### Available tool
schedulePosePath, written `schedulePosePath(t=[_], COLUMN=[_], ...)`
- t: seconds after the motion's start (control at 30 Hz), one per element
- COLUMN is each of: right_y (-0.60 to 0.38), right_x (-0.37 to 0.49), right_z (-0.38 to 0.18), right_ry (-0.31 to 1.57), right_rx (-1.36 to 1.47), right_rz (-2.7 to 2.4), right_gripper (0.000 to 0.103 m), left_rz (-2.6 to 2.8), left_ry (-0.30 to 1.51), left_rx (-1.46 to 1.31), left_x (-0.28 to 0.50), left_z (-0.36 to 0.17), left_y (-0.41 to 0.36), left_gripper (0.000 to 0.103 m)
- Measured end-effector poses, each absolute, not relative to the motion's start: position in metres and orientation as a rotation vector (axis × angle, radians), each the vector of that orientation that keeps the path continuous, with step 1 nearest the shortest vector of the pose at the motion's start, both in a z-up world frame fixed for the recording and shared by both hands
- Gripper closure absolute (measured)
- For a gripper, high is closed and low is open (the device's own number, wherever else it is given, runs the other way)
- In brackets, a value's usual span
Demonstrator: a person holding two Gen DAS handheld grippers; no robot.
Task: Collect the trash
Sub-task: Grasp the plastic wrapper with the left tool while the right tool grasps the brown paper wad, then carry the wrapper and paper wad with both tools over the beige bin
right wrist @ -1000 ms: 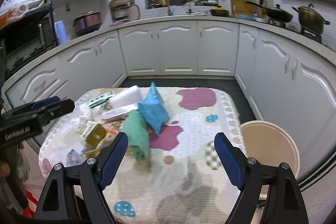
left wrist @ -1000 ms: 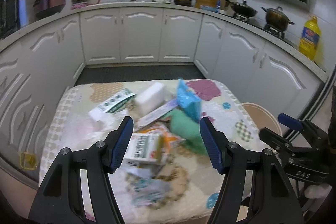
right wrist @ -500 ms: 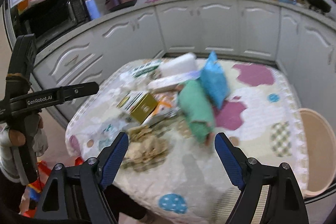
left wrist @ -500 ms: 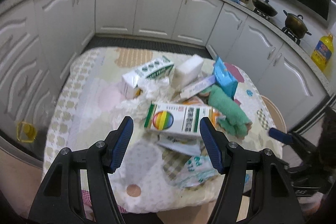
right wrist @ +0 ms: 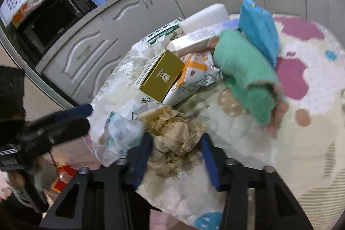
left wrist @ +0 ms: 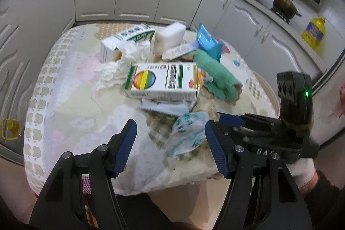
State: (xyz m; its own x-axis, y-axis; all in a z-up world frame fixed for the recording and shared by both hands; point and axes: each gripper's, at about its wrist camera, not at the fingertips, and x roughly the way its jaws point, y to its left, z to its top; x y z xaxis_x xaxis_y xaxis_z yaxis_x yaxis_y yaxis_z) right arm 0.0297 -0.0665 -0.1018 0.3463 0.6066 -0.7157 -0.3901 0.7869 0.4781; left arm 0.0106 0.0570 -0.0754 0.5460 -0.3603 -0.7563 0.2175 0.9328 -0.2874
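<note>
Right wrist view: the right gripper (right wrist: 175, 143), its jaws just closing, brackets a wad of crumpled brown paper (right wrist: 172, 130) at the near edge of a cloth-covered table (right wrist: 301, 165); whether the pads grip it cannot be told. The left gripper (left wrist: 170, 144) hangs spread above a plastic wrapper (left wrist: 187, 135), beside a rainbow-printed box (left wrist: 163, 81).

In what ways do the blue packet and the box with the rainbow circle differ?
The blue packet is a soft pouch propped up on edge; the rainbow box is a stiff white carton lying flat. The packet sits at the far side of the pile, the box near its middle. Both lie untouched on the table.
</note>
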Motion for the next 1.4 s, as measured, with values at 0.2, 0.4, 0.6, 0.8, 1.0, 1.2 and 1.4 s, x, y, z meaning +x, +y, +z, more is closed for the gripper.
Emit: schedulePosePath(t=[0.2, 0.4, 0.6, 0.8, 1.0, 1.2, 1.4], right_y=[-0.083, -0.113, -0.124, -0.136, -0.15, -0.167, -0.184], right_x=[0.023, 0.022, 0.019, 0.01, 0.003, 0.0, -0.005], right_z=[-0.088, -0.075, -0.069, -0.06, -0.053, -0.044, -0.036], right_ry=[0.983, 0.945, 0.927, 0.897, 0.876, 0.848, 0.821], right_rx=[0.209, 0.218, 0.227, 0.217, 0.221, 0.243, 0.249], right_rz=[0.635, 0.558, 0.535, 0.538, 0.518, 0.491, 0.457], right_gripper=[0.082, 0.082, 0.082, 0.082, 0.082, 0.082, 0.082], left_rz=[-0.343, -0.41, -0.452, -0.46, -0.45, -0.462, -0.492], left_ry=[0.954, 0.949, 0.949, 0.982, 0.988, 0.94, 0.902], left_rx=[-0.202, -0.156, -0.055, -0.027, -0.028, -0.036, -0.042], left_x=[0.013, 0.007, 0.003, 0.015, 0.014, 0.006, 0.008], left_z=[-0.084, -0.086, -0.092, -0.107, -0.107, -0.085, -0.065], left_y=[0.064, 0.043, 0.014, -0.005, -0.006, -0.008, -0.026], left_gripper=[0.038, 0.038, 0.038, 0.044, 0.086, 0.088, 0.088])
